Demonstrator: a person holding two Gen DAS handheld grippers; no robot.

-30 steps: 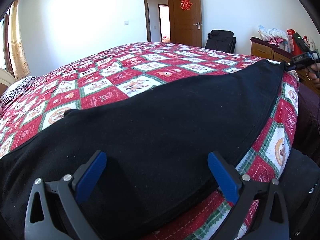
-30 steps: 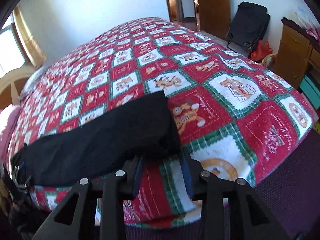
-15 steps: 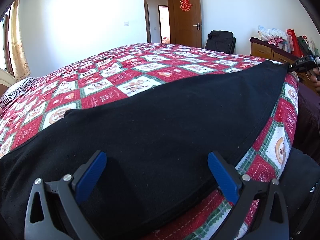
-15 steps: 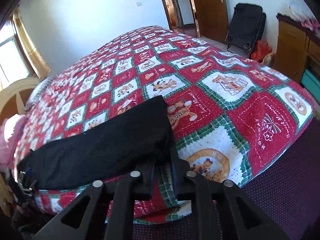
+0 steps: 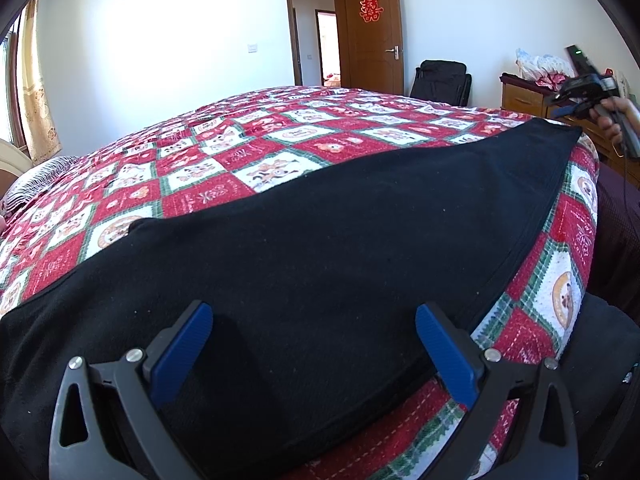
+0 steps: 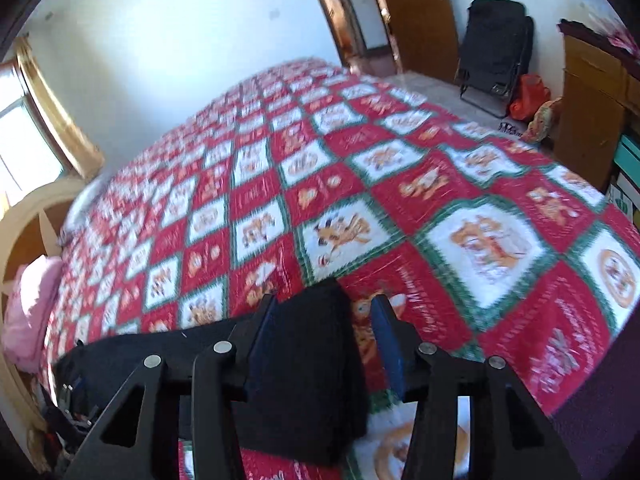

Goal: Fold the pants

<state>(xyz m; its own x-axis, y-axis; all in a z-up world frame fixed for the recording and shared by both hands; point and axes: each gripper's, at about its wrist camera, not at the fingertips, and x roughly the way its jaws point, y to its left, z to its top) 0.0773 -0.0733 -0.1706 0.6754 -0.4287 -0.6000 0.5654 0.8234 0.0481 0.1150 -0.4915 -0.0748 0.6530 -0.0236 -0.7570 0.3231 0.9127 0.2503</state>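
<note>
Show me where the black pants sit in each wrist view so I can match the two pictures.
Left wrist view: the black pants fill the lower middle, stretching from the near edge to the far right corner of the quilt.
Right wrist view: the pants lie at the bottom centre, one end between the open fingers, the rest trailing left.
Shared landmark: the brown door, top centre in both.

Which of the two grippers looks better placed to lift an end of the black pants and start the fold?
The right gripper, probably. Its jaws have just been opening and now straddle the narrow end of the black pants. The left gripper is open over the broad middle of the cloth, away from an edge.
</note>
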